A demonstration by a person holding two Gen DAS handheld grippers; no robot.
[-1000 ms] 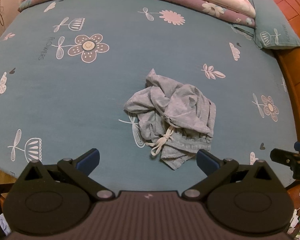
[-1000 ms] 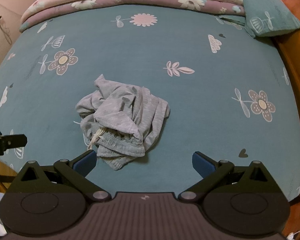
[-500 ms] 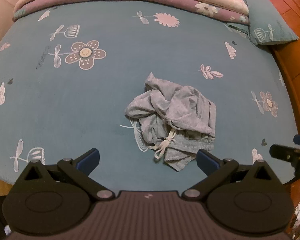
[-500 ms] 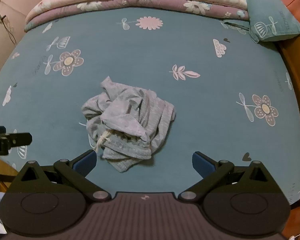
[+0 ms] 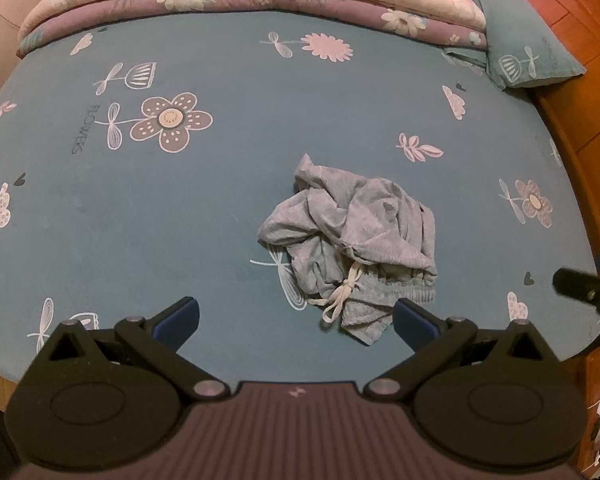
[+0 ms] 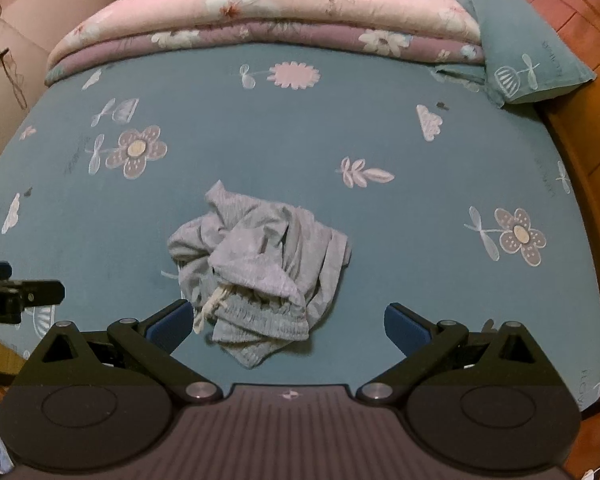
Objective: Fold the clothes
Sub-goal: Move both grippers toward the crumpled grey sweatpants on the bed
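A crumpled grey garment [image 5: 356, 240] [image 6: 260, 264] with an elastic waistband and a white drawstring [image 5: 340, 296] lies in a heap on the teal flowered bedsheet [image 5: 180, 220]. My left gripper [image 5: 296, 320] hangs open above the bed's near edge, the heap just beyond and right of its middle. My right gripper [image 6: 286, 320] is open too, with the heap's near edge between its blue pads and nothing held. Each gripper shows at the rim of the other's view: the right gripper [image 5: 580, 284] and the left gripper [image 6: 20, 292].
A folded pink and mauve quilt [image 6: 268, 12] lies along the far side of the bed. A teal pillow [image 6: 528, 64] sits at the far right, against a wooden bed frame [image 5: 572, 92]. Bare sheet surrounds the heap on all sides.
Both cameras have tilted up and shifted slightly, so the far quilt shows more. In the right wrist view the heap has come nearer the middle. The garment has not moved on the bed.
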